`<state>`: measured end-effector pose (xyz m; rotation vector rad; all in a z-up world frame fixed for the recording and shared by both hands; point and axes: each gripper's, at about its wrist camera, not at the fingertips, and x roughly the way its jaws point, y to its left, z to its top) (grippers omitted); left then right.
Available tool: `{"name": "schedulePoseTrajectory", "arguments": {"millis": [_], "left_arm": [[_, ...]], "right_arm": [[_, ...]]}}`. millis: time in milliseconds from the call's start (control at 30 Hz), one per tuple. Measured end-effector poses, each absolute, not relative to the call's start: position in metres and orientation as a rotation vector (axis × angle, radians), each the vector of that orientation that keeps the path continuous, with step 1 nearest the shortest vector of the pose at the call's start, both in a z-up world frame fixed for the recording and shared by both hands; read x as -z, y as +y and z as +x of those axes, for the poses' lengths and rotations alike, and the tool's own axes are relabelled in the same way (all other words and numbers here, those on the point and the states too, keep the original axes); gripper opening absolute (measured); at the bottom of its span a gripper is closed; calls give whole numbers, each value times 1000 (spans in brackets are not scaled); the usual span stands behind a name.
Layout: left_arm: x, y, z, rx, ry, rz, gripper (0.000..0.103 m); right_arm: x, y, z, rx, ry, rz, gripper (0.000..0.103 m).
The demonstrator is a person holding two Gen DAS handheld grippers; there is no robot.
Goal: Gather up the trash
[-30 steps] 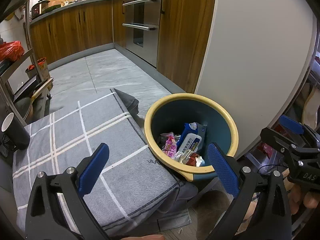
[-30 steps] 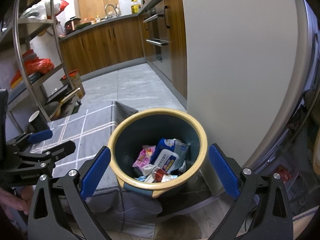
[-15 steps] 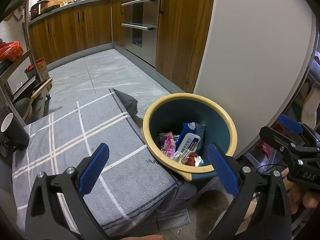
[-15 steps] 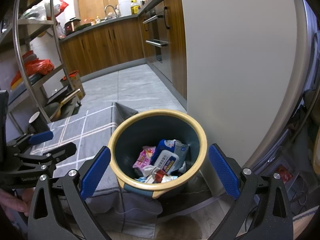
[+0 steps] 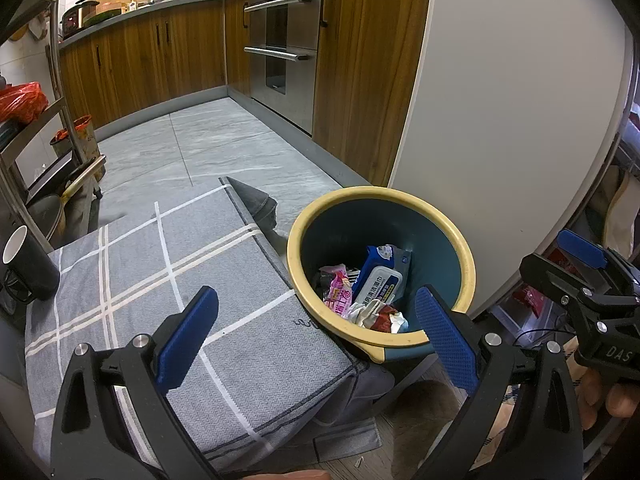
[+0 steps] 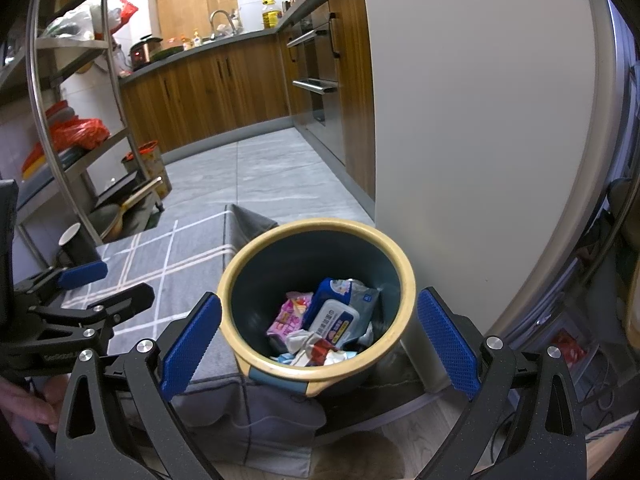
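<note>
Both claws, left gripper [image 5: 316, 320] and right gripper [image 6: 318, 338], gape wide and empty above the trash bin [image 6: 240, 276] at twelve o'clock, its wrappers [image 6: 320, 328] inside; collecting looks finished, so next likely withdraw.

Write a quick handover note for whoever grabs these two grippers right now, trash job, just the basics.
Left gripper: open, empty, hovering above the grey checked cloth.
Right gripper: open, empty, straddling the bin from above.
The bin sits beside the cloth, already holding a wipes pack, a pink wrapper and crumpled paper.
Done: that trash is in.
Left: only a black cup remains on the cloth; check whether it goes.
</note>
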<state>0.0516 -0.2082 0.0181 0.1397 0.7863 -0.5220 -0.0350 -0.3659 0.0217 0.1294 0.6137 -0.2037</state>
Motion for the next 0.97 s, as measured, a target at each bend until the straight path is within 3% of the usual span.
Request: {"name": "schedulePoseTrajectory", "arguments": {"millis": [967], "left_arm": [[-18, -209, 53, 530, 791, 131, 97]], "right_arm": [[-21, -367, -35, 201, 613, 130, 98]]}}
